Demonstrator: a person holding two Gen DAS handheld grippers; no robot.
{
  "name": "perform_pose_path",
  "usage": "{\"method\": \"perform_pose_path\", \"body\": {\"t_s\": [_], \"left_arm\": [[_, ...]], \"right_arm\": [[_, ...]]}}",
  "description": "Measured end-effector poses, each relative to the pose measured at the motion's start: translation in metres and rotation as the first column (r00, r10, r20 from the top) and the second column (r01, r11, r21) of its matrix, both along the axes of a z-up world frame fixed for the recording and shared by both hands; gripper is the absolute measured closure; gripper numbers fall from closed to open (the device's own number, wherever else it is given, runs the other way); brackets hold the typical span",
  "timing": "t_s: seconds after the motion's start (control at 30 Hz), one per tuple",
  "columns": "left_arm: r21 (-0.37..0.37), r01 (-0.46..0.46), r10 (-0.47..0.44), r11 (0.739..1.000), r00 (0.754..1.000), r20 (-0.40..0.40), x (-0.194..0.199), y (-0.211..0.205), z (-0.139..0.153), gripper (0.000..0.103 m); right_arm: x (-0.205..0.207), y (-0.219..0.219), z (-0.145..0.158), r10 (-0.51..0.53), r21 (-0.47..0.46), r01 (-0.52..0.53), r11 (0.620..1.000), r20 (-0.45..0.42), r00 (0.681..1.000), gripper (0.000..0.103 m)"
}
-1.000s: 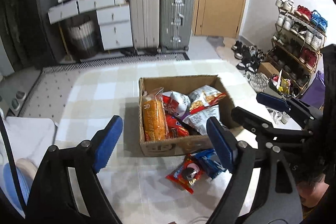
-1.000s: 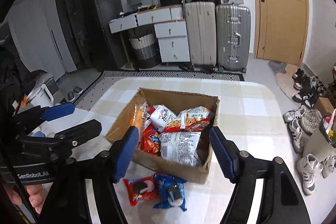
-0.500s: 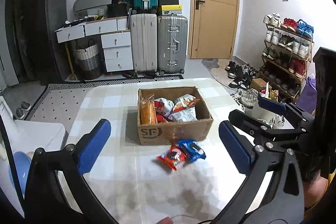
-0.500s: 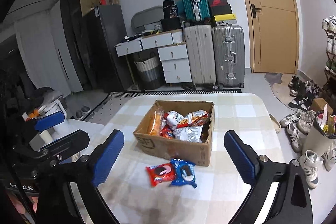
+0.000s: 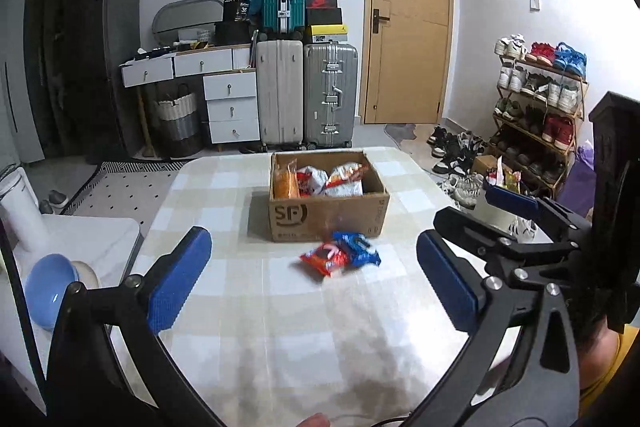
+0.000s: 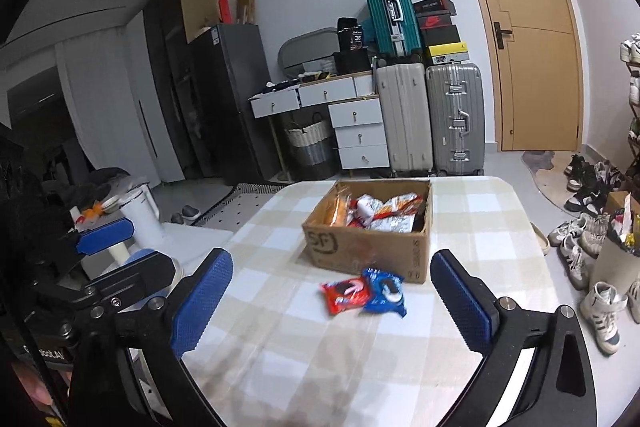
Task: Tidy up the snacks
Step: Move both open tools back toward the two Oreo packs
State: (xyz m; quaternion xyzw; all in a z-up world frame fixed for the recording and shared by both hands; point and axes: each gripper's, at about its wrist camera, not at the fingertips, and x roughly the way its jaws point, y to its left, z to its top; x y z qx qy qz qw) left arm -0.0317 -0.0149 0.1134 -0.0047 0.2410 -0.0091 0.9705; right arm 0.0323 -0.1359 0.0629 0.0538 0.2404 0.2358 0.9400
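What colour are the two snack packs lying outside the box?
One red pack, one blue pack, side by side before the box; clearest in the right wrist view.

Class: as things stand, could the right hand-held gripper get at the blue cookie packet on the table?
Probably yes: the right hand-held gripper is open and empty, and bare table lies before the blue cookie packet.

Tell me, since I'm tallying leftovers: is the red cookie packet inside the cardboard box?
No, the red cookie packet lies on the table before the cardboard box.
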Motion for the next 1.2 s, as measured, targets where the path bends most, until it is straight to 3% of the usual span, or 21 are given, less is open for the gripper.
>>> {"method": "perform_pose_path", "body": {"t_s": [0.17,0.4,0.8,1.03,1.2], "left_arm": [[0.015,-0.019,0.019,1.000,1.000,-0.018,-0.022,0.005,-0.025,0.000],[-0.048,-0.063,0.057,0.997,0.993,-0.104,-0.008,0.034,-0.077,0.000],[-0.088,-0.103,0.078,0.991,0.966,-0.246,0.102,0.052,-0.157,0.000],[-0.166,-0.096,0.030,0.981,0.932,-0.363,0.180,0.052,-0.195,0.000],[-0.225,-0.110,0.009,0.968,0.914,-0.407,0.229,0.059,-0.215,0.000]], "right_arm": [[-0.019,0.006,-0.017,0.005,-0.022,-0.005,1.000,0.001,1.000,0.002],[-0.014,0.010,-0.047,0.003,-0.051,-0.005,0.999,-0.039,0.999,0.002],[0.060,0.014,-0.102,-0.052,-0.102,0.036,0.994,-0.161,0.986,0.002],[0.142,0.007,-0.144,-0.059,-0.034,0.050,0.998,-0.342,0.938,0.002],[0.184,0.012,-0.167,-0.056,-0.029,0.049,0.998,-0.408,0.911,0.002]]}}
